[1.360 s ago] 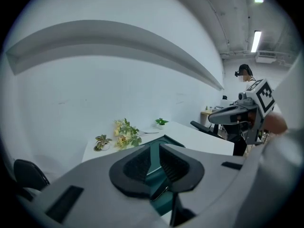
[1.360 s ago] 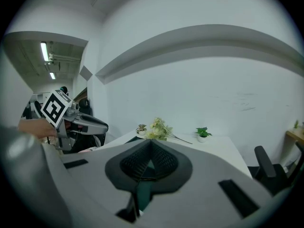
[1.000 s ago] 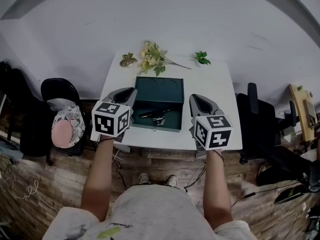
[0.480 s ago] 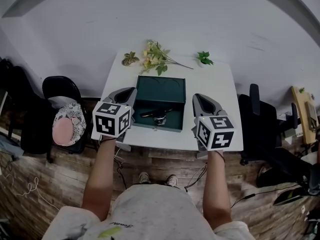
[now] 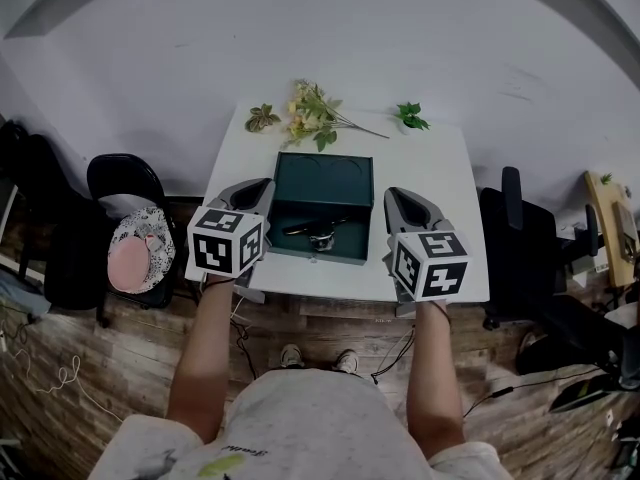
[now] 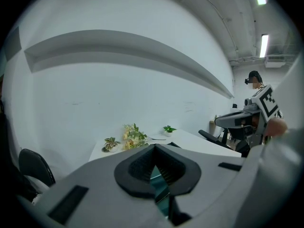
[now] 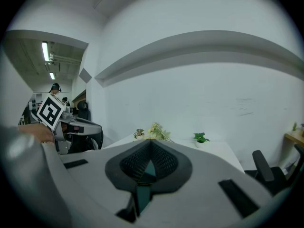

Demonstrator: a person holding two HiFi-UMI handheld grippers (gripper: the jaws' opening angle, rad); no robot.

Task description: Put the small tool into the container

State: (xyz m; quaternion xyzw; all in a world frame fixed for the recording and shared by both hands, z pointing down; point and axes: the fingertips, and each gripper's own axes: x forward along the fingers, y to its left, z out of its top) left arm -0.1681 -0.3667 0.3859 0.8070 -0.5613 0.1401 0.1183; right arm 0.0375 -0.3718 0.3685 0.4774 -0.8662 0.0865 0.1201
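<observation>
An open dark green box (image 5: 322, 180) lies in the middle of the white table (image 5: 440, 183), lid tipped back. Inside it rests a small metal tool (image 5: 318, 235) near the front wall. My left gripper (image 5: 254, 190) hovers at the box's left side, jaws shut with nothing between them. My right gripper (image 5: 400, 204) hovers at the box's right side, also shut and empty. In the left gripper view the jaws (image 6: 156, 167) meet at the tips, with a sliver of green box behind them. The right gripper view shows the same closed jaws (image 7: 148, 164).
Artificial flowers (image 5: 312, 115), a small succulent (image 5: 262, 119) and a little potted plant (image 5: 408, 117) line the table's far edge by the wall. A black chair with a pink cushion (image 5: 135, 248) stands left of the table; another black chair (image 5: 525, 238) stands right.
Both grippers have stayed almost where they were beside the box. The view has drifted slightly. The tool lies unmoved in the box.
</observation>
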